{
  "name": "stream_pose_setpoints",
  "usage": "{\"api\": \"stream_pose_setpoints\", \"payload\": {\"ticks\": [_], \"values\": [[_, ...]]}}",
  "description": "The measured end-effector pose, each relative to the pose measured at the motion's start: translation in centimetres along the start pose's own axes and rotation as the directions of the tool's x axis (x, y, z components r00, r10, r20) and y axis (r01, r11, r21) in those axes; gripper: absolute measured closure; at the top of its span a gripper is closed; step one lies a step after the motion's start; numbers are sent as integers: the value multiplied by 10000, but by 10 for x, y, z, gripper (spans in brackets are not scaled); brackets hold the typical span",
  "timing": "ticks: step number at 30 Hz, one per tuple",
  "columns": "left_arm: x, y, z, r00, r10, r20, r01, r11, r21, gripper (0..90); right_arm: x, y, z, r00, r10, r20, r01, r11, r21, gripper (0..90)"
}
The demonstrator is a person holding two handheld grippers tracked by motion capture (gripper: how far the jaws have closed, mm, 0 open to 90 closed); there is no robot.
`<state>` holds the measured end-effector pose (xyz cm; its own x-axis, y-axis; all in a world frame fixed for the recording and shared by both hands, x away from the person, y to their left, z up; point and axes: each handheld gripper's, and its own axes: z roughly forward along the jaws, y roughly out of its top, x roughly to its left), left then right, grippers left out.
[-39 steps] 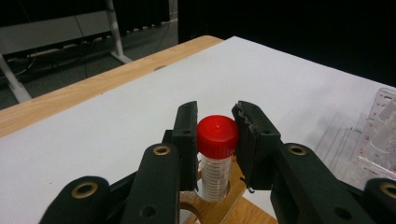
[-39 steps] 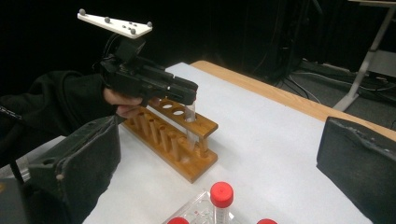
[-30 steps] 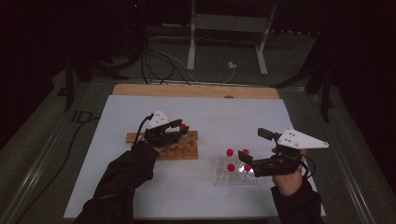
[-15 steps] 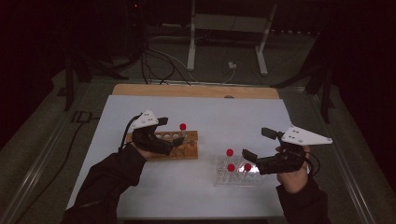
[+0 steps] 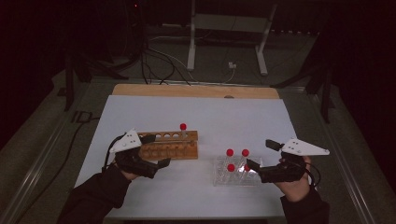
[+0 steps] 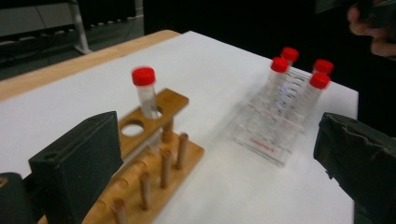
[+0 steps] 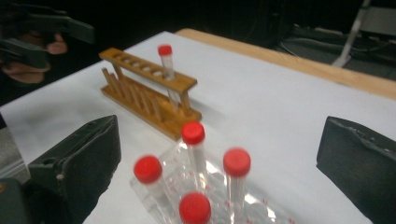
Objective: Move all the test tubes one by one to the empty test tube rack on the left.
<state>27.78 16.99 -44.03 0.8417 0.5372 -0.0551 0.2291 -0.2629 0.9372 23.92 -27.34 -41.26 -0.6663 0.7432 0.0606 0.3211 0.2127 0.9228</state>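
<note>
Four red-capped tubes (image 7: 193, 163) are crowded in the clear rack (image 5: 236, 172) at the counter's (image 5: 210, 112) right, and, with the right gripper (image 5: 261, 158) held wide-fingered and empty over them, neighbours could be knocked over if one is seized carelessly.

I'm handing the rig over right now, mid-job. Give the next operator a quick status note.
Left tool: open, jaws have just been opening, nothing between them, beside the wooden rack.
Right tool: open, empty, at the clear rack.
Done: one red-capped tube stands in the wooden rack's end hole.
Left: four capped tubes wait in the clear rack; likely move them across next.
</note>
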Motion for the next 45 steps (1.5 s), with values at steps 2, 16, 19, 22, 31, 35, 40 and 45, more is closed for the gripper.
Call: {"api": "stream_pose_setpoints", "payload": {"ticks": [2,16,19,22,31,35,40,45], "values": [[-2,-5,-3,10000,17,-13,-17,10000,-16,17,0,-6,1,10000,11,68,-12,9998,175,0],[-1,-18,-6,9998,-82,-204,83,10000,32,17,3,-47,8,9998,162,102,-176,9889,1477,173],[-1,-18,-6,9998,-99,-197,99,9999,26,17,5,-51,9,9998,46,217,-86,9818,1896,246],[-1,-19,-5,9998,-88,-196,90,9999,69,17,6,-54,9,9998,50,169,-85,9769,2136,336],[-1,-21,-4,9997,-115,-217,117,9999,118,17,8,-57,14,9993,-376,-62,379,9636,2646,537],[-1,-21,-4,9998,-135,-159,137,9998,126,17,6,-56,18,9992,-384,-77,390,9606,2753,589],[0,-21,-4,9998,-109,-181,112,9998,142,17,8,-55,24,9990,-363,-242,418,9564,2890,651],[0,-22,-4,9997,-131,-214,134,9998,138,17,7,-54,29,9991,-356,-248,414,9533,2993,698]]}}
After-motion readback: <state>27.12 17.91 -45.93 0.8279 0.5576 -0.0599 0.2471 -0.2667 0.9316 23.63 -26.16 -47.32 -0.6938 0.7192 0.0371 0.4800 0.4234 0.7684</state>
